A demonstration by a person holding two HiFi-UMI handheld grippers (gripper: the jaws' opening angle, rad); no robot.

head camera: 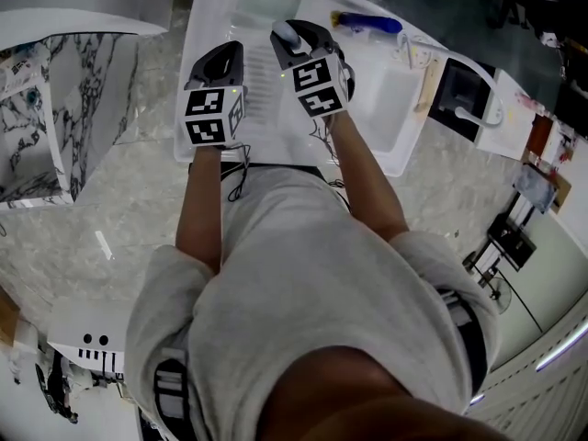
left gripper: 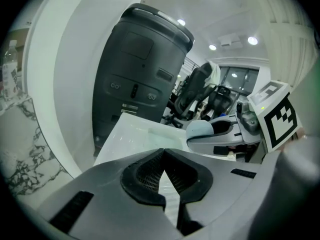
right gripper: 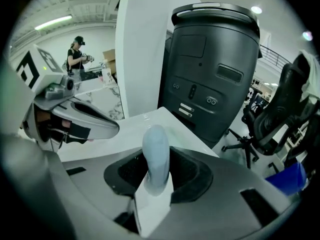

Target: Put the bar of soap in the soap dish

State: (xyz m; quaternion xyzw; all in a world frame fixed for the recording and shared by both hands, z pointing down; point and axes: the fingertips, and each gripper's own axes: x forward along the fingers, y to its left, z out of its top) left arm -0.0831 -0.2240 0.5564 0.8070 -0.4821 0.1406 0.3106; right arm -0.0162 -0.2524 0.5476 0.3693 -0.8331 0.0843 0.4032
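R claw (right gripper: 155, 176) is pinching the bar of soap (right gripper: 155, 149). Soap is pale blue-white w/ a rounded top and stands upright btwn the 2 pads, poking up past the tips. L claw (left gripper: 164, 156) is pressed together at the tips w/ nothing btwn them, only a narrow V gap lower down.

Head view: both claws sit side by side over a white tray (head camera: 197, 108), L one a bit nearer the person, R one further up. Each carries its marker cube, L (head camera: 213, 116) and R (head camera: 322, 85). Soap is up in the R claw, above the ribbed middle of the tray and not in the soap dish (head camera: 265, 5). The dish is a pale-green rectangular recess at the tray's far end, just beyond the R claw's tips. A blue item (head camera: 367, 21) lies at the tray's far R edge; can't tell what it is. Tray rests on a marbled counter (head camera: 119, 209).

Claw views: a big dark grey bin-like unit (right gripper: 210, 64) stands just behind the tray's far end. An office chair (right gripper: 280, 114) is to its R. 1 person (right gripper: 76, 54) stands well back, by another counter.
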